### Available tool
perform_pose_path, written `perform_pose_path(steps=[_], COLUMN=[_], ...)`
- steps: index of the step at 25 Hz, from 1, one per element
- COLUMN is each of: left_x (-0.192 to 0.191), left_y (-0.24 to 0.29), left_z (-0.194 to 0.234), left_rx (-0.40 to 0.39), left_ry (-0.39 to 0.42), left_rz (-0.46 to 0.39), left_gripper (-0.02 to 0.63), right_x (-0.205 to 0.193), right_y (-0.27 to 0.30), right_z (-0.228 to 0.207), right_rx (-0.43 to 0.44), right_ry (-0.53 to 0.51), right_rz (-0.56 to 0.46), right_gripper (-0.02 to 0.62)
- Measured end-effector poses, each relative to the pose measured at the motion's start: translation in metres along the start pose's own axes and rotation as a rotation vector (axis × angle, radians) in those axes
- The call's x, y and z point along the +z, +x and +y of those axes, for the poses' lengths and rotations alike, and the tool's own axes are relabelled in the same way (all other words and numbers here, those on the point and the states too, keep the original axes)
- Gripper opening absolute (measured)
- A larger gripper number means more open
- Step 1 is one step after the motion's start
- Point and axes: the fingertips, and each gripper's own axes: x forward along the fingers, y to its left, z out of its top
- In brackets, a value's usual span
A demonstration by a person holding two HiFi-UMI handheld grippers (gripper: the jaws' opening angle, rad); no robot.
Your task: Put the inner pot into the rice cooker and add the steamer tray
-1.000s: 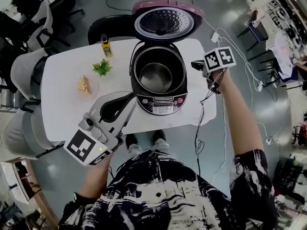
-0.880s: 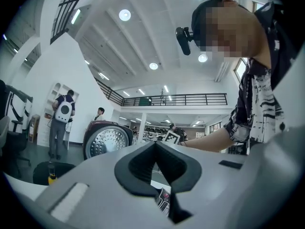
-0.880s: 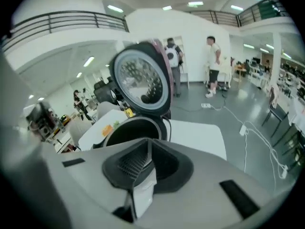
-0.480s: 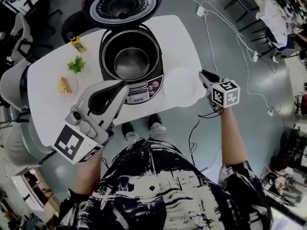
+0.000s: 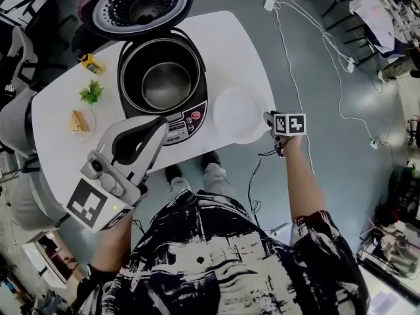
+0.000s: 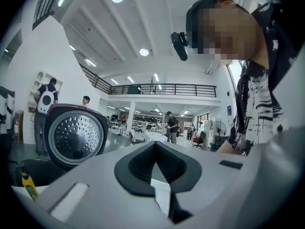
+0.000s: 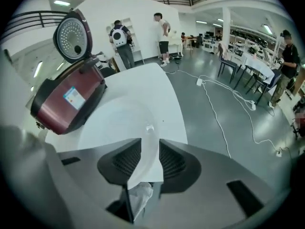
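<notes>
Worktop: the white worktop carries everything, with a grey floor and trailing cables around it.
Rice cooker: the rice cooker stands near the middle of the worktop, its control panel facing the person.
Lid: the lid is swung fully up and back, so its perforated inner plate shows.
Inner pot: the metal inner pot already sits down inside the cooker body.
Steamer tray: the round, white steamer tray lies flat on the worktop just beside the cooker, on the person's right and near the worktop's edge.
Left tongs: the left tongs hover level in front of the cooker, clenched tip to tip on nothing (only worktop shows through the gap behind the tips).
Right tongs: the right tongs point steeply down at the tray's near rim. The jaws have just been opening and stand released, the rim between them but not pinched.
Small items: a yellow bottle, a green sprig and a wedge of food lie left of the cooker.
</notes>
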Motion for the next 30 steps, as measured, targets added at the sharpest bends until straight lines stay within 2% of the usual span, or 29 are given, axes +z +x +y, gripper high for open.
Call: perform_pose_path(steps=[6, 11, 17, 20, 24, 27, 30], left_x=[-0.005, -0.007, -0.006, -0.003, 0.002, 0.007, 0.012], left_y=[0.001, -0.005, -0.009, -0.012, -0.016, -0.020, -0.026], left_z=[0.001, 0.006, 0.009, 0.010, 0.011, 0.011, 0.011], left_rx=[0.021, 0.040, 0.051, 0.052, 0.052, 0.046, 0.042], left_ry=[-0.005, -0.007, -0.008, -0.007, -0.005, -0.003, -0.001], left_rz=[0.023, 0.024, 0.014, 0.002, -0.026, -0.049, -0.072], left_gripper=[0.005, 0.005, 0.005, 0.005, 0.005, 0.005, 0.005], right_x=[-0.015, -0.022, -0.026, -0.024, 0.000, 0.035, 0.083], right_y=[0.026, 0.036, 0.034, 0.026, -0.004, -0.039, -0.076], right_z=[-0.006, -0.009, -0.013, -0.014, -0.018, -0.013, 0.008], right_rx=[-0.014, -0.048, -0.050, -0.025, 0.001, 0.027, 0.091], right_ry=[0.031, 0.056, 0.157, 0.220, 0.230, 0.190, 0.150], right_rz=[0.094, 0.134, 0.174, 0.169, 0.135, 0.098, 0.050], right_gripper=[0.109, 0.028, 0.005, 0.003, 0.003, 0.003, 0.003])
